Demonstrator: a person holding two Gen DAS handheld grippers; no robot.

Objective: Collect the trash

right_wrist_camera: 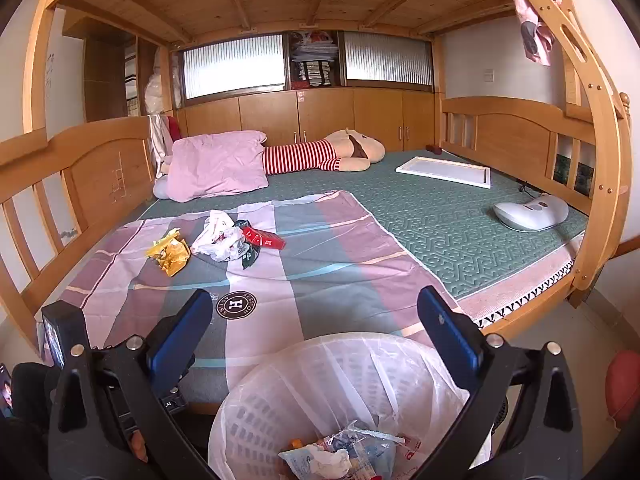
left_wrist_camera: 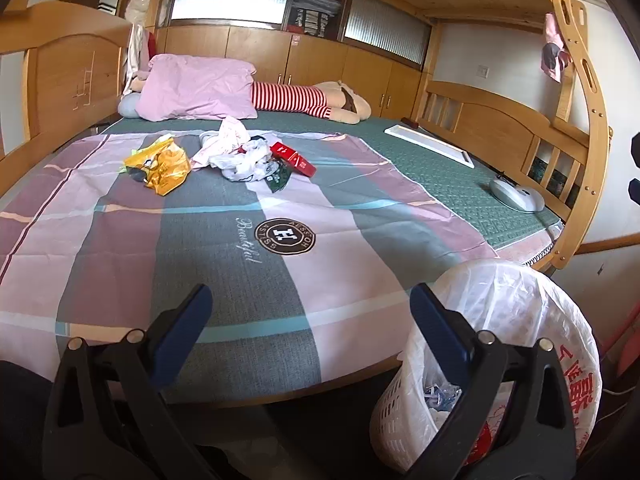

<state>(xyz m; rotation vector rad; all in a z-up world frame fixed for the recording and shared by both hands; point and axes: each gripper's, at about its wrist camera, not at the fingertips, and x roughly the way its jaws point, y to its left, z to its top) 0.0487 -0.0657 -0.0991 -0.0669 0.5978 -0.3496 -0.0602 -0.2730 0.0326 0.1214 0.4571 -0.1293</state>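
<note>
Trash lies on a striped sheet on the bed: a yellow foil wrapper, crumpled white plastic and paper, a red box and a dark green packet. A white basket with a plastic liner stands at the bed's near edge and holds wrappers. My left gripper is open and empty over the sheet's near end. My right gripper is open and empty above the basket.
A pink pillow, a striped plush toy, a white tray and a white device lie on the green mattress. Wooden bed rails and a ladder frame the bed. The left gripper's body shows in the right wrist view.
</note>
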